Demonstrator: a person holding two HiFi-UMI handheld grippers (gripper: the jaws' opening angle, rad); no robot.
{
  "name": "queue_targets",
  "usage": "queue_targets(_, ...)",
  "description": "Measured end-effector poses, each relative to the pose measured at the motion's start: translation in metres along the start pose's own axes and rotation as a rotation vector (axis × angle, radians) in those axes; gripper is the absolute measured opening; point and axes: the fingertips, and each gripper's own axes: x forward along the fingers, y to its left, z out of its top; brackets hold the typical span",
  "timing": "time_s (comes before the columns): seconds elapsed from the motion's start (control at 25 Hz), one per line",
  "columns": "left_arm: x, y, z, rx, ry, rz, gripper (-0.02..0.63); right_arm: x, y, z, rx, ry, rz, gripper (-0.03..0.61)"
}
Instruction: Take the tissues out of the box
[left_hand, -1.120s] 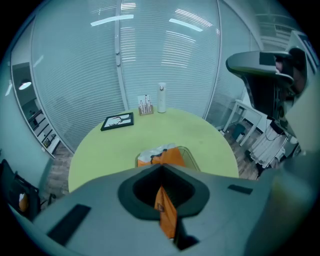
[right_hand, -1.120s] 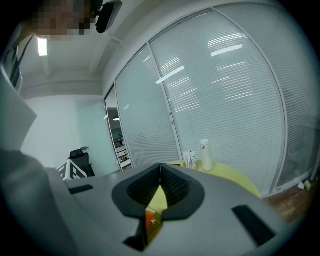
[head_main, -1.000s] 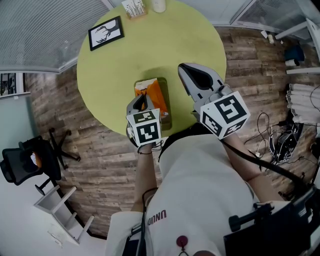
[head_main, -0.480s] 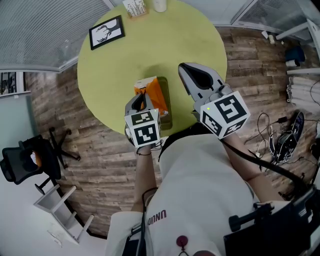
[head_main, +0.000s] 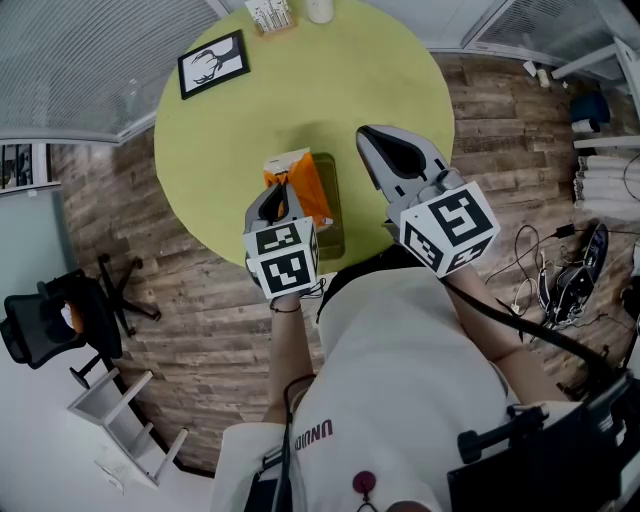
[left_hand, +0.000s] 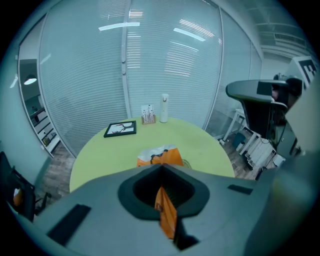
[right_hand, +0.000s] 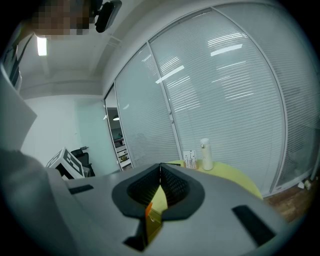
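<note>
Left claw (head_main: 285, 190) has shifted slightly toward the left side of the bench (head_main: 230, 120), and the orange tissue pack (head_main: 300, 180) has come along with it. The pack now tilts up over the left side of the olive box (head_main: 335, 225) rather than lying square inside it. The left claw is closed, with the pack's near edge pinched between its jaws. Right claw (head_main: 368, 136) hangs level just right of the box, jaws together, with nothing in them that I can see. Step in hand, as I read it: drawing the pack out of the box, partly done. Next move likely calls for a steady lift up and away until the pack clears the rim, then a bare spot on the bench to set it down.
</note>
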Motion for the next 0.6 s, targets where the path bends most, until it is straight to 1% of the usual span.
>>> queue_targets(0.16, -0.003, 0.001, 0.004, -0.005, -0.012, 0.002, 0.014, 0.0, 0.0, 0.0, 0.0, 0.0, 0.001, 0.02)
queue_targets(0.36, -0.006, 0.002, 0.01, -0.03, -0.03, -0.009, 0.014, 0.001, 0.0, 0.0, 0.0, 0.002, 0.002, 0.02)
queue_targets(0.6, -0.011, 0.003, 0.016, -0.037, -0.052, -0.012, 0.014, 0.001, 0.0, -0.001, -0.001, 0.002, 0.003, 0.02)
